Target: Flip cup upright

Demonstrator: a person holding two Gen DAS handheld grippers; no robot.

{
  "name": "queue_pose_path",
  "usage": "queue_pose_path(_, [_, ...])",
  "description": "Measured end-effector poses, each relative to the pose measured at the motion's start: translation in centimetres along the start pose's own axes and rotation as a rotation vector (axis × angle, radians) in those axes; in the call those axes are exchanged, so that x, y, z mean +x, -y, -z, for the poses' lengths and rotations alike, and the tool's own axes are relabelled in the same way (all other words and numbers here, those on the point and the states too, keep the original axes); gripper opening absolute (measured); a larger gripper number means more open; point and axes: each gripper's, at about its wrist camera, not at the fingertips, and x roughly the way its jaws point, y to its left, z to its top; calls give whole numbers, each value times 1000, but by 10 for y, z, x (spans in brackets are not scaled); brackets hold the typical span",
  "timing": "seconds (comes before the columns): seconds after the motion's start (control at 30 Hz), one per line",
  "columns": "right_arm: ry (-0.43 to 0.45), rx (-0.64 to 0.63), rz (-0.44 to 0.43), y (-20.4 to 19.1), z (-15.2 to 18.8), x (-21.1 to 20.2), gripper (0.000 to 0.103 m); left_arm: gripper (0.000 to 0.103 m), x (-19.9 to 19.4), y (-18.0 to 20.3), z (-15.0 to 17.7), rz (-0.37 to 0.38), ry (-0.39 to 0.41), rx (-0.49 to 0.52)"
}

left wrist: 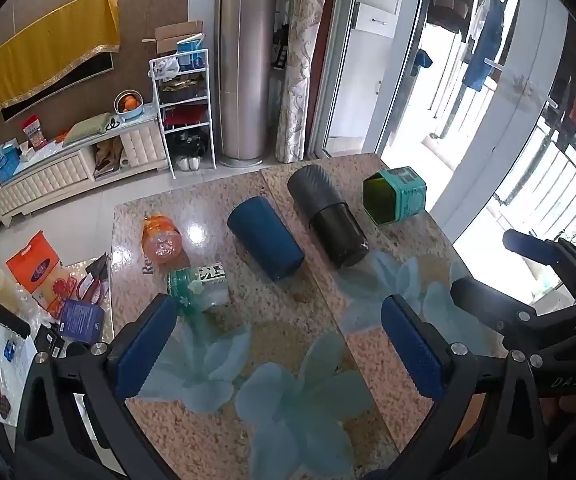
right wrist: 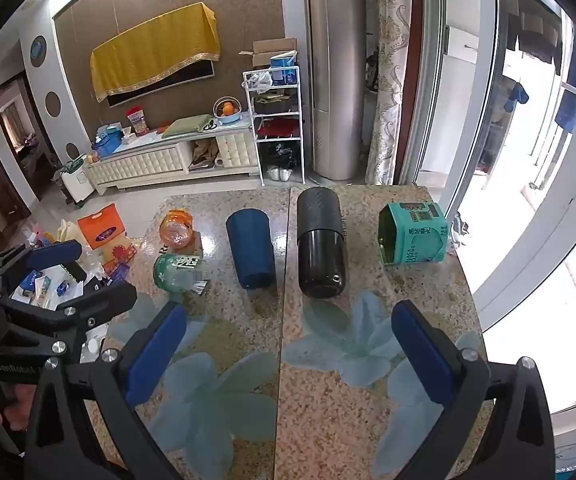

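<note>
A blue cup (left wrist: 264,237) is seen lying on its side near the middle of the bench (left wrist: 372,360), a smooth, slightly tapered cylinder with a matte dark blue wall. Just beside it, toward the window side, a two-part black tumbler (left wrist: 326,216) is laid down as well, its far half ribbed and grey, its near half glossy. A teal hexagonal tin (left wrist: 394,195) is tipped over near the far corner; its green inside is shown in the left wrist view, while printed lettering on its side is shown only in the right wrist view (right wrist: 412,233). An orange plastic jar (left wrist: 161,238) and a clear glass with a green pattern (left wrist: 196,289) are laid toward the opposite edge. The bench top is polished speckled stone with pale blue flowers. The left gripper (left wrist: 277,354) and the right gripper (right wrist: 288,358) are both held wide apart above the near edge, nothing between their ridged blue pads.
</note>
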Motion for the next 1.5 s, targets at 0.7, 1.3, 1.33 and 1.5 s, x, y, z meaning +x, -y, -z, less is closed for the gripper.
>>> queue_pose_path(0.7, [14,6,-24,2,1,-4,103,102,2,1,0,14,4,-5])
queue_pose_path(1.3, [13,7,-25,1,2,-4,103,102,-6,2,1,11,7,-4])
queue_pose_path(1.33, [11,8,-25,1,1,-4,103,102,-6,2,1,11,8,-4])
queue_pose_path(1.5, [12,7,-26,1,2,-4,103,102,-6,3,1,10,7,-4])
